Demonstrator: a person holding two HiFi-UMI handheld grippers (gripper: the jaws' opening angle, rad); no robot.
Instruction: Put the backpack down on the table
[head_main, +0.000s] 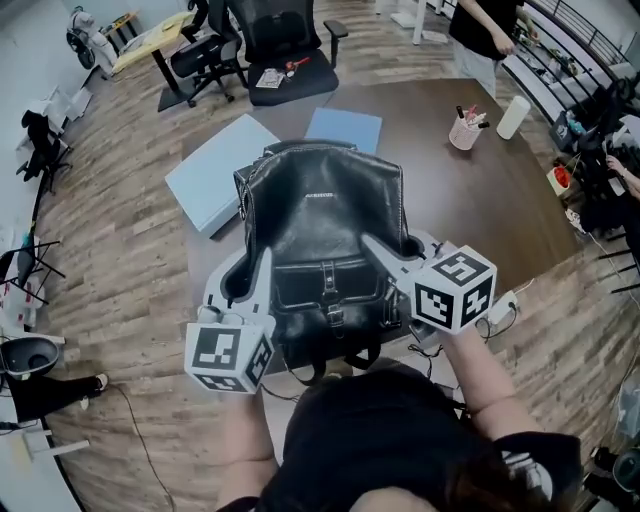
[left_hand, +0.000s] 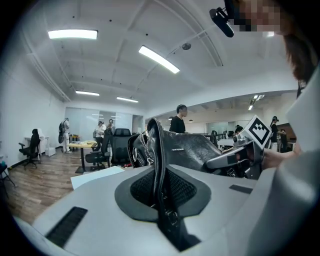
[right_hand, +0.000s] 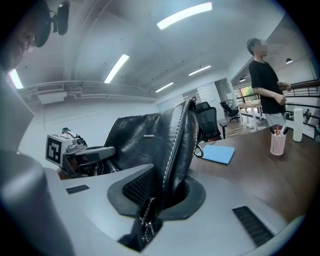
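A black leather backpack (head_main: 325, 225) hangs between my two grippers over the near part of the dark brown table (head_main: 470, 200), its front turned up towards the head view. My left gripper (head_main: 240, 285) is shut on the backpack's left edge (left_hand: 156, 150), and the leather fold runs straight through the left gripper (left_hand: 159, 195). My right gripper (head_main: 400, 255) is shut on the right edge, where stitched leather (right_hand: 177, 140) and a small chain sit inside the right gripper (right_hand: 165, 195). Whether the bag's bottom touches the table is hidden.
A pale blue board (head_main: 215, 170) and a blue sheet (head_main: 343, 128) lie on the table behind the bag. A pink pen cup (head_main: 464, 130) and a white cylinder (head_main: 513, 117) stand far right. A person (head_main: 485, 35) stands beyond them. Office chairs (head_main: 285, 50) are at the far side.
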